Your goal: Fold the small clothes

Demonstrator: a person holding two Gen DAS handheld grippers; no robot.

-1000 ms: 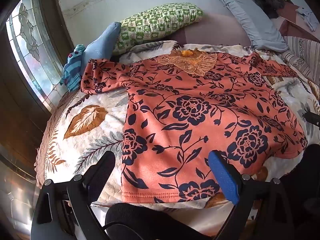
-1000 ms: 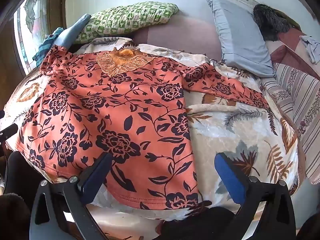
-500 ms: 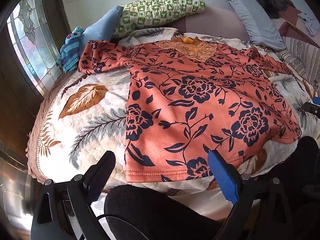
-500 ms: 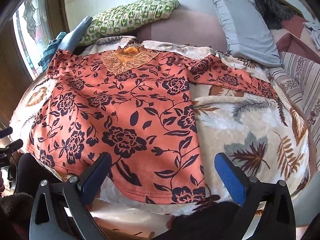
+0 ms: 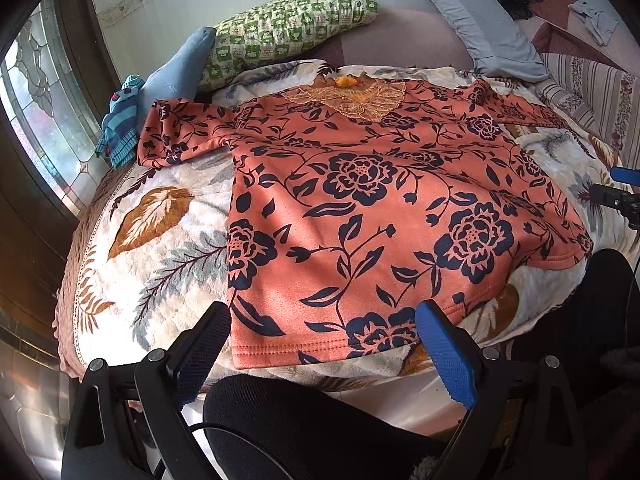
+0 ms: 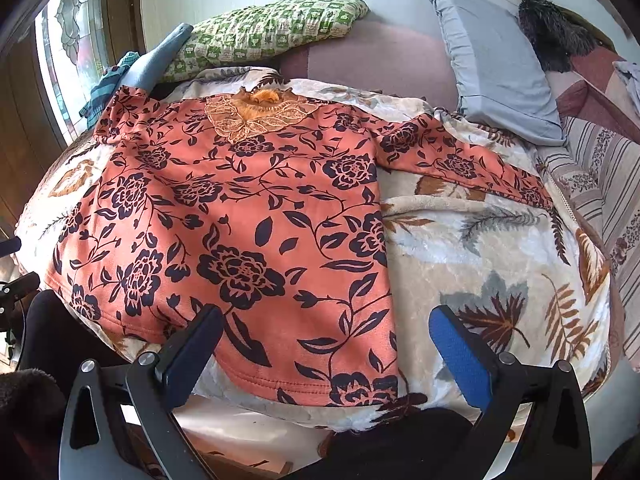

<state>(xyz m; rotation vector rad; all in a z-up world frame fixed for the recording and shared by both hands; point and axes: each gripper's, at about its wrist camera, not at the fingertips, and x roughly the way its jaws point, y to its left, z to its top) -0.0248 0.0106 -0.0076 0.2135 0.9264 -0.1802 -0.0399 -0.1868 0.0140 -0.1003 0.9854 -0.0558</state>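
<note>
Orange floral top (image 5: 360,208) spread flat on leaf-print blanket (image 5: 160,248), sleeves out. Left gripper (image 5: 322,338) fingers spread wide, empty, just above hem's left corner. Right gripper (image 6: 326,344) fingers spread too, empty, straddling hem's right corner w/o touching.

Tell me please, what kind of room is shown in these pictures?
Most likely a bedroom at home. A leaf-print blanket covers what looks like a bed, pillows lean against the wall, and an orange floral top lies spread on it beside a leaded-glass window.
</note>
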